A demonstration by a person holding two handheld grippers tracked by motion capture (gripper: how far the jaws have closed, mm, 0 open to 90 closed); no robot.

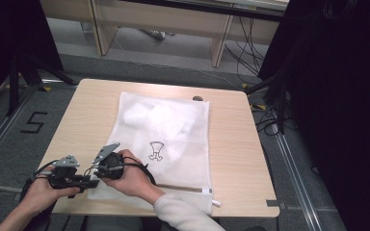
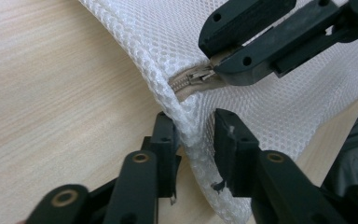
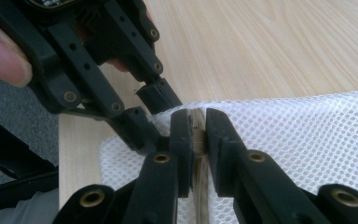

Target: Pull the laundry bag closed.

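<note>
A white mesh laundry bag (image 1: pixel 161 139) lies flat on the wooden table (image 1: pixel 236 144), its zipper edge along the table's near side and soft contents bunched toward its far end. At the bag's near left corner the right gripper (image 3: pixel 196 133) is clamped tight on the zipper pull (image 2: pixel 196 74), while the left gripper (image 2: pixel 193 135) pinches the mesh corner just beside the zipper's end — its jaws nearly closed, with fabric gathered between them. The bag looks light, limp and stretchy — it will likely bunch rather than resist, so the corner needs anchoring. The best holds are probably the small metal pull and the seamed corner.
</note>
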